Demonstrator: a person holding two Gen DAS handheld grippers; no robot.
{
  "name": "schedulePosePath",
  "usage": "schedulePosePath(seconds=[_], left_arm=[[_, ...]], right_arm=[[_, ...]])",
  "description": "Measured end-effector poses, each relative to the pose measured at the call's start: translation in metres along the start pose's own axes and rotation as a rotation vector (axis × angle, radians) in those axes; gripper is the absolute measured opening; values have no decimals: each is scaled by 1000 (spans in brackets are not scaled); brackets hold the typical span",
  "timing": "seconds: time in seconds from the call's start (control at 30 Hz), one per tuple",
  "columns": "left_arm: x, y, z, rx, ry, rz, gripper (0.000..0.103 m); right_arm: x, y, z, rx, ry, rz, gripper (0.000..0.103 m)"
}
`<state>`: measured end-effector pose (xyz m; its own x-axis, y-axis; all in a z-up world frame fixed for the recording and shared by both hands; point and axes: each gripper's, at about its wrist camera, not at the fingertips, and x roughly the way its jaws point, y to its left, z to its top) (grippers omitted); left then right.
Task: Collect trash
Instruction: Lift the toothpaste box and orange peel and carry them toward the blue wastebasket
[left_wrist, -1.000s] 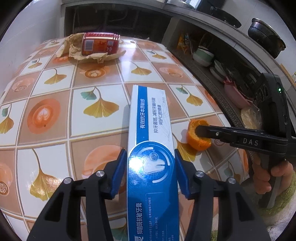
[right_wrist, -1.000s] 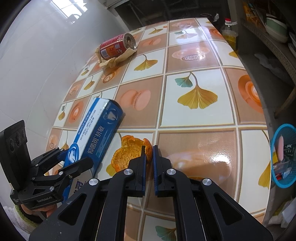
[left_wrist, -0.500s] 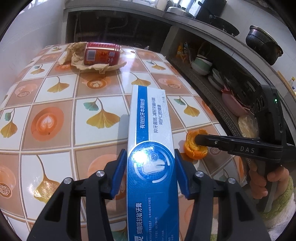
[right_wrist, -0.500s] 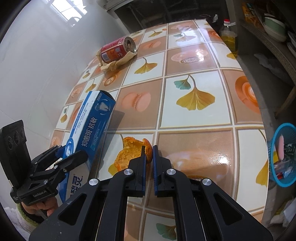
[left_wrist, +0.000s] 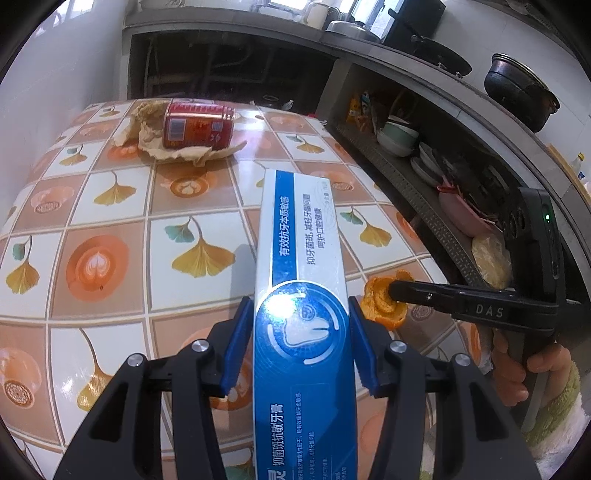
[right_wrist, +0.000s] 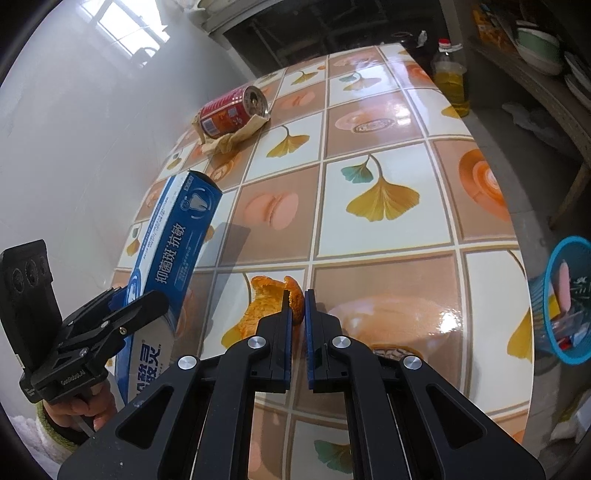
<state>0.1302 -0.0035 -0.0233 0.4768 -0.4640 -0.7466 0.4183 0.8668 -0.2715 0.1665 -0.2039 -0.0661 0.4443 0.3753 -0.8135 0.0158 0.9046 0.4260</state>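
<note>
Gripping a blue-and-white toothpaste box (left_wrist: 301, 317) by its long sides, the left gripper (left_wrist: 299, 336) holds it raised over the tiled table (left_wrist: 110, 229), lower centre of the left view. Right gripper (right_wrist: 298, 317): jaws pinched onto an orange peel (right_wrist: 264, 306), bottom centre of the right view. Red can (right_wrist: 231, 110) lying on crumpled paper (right_wrist: 236, 136), upper left. Blue basket (right_wrist: 565, 306), right edge, beside the table.
</note>
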Motion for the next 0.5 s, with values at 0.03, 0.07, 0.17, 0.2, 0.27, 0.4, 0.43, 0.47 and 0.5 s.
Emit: schedulePosePath(seconds=[0.03,0.07,0.17,0.2,0.27,0.4,0.43,0.47,0.5], left_arm=[[0,-2,1,3,-3,0,49],[-1,-4,1,6,-4,-1,49],[0,-10,3,13,-3,-5,49],[0,-11,3,15,-2,-6,49],[1,-17,4,24,1,-9,49],[0,-28,8,46,-5,-12,49],[-1,-32,9,52,-7,-15,49],[-1,-34,10,56,-8,-16,49],[-1,-38,10,64,-11,-17,49]], right_arm=[[-2,-2,0,3,-4,4,4],[-3,-3,0,5,-6,5,4],[-7,-8,-1,16,-14,11,4],[-8,-10,-1,22,-17,15,4],[-11,-12,-1,28,-24,22,4],[-19,-18,-3,38,-44,27,4],[-21,-19,-4,42,-49,28,4],[-24,-21,-4,46,-55,30,4],[-26,-22,-5,49,-59,32,4]])
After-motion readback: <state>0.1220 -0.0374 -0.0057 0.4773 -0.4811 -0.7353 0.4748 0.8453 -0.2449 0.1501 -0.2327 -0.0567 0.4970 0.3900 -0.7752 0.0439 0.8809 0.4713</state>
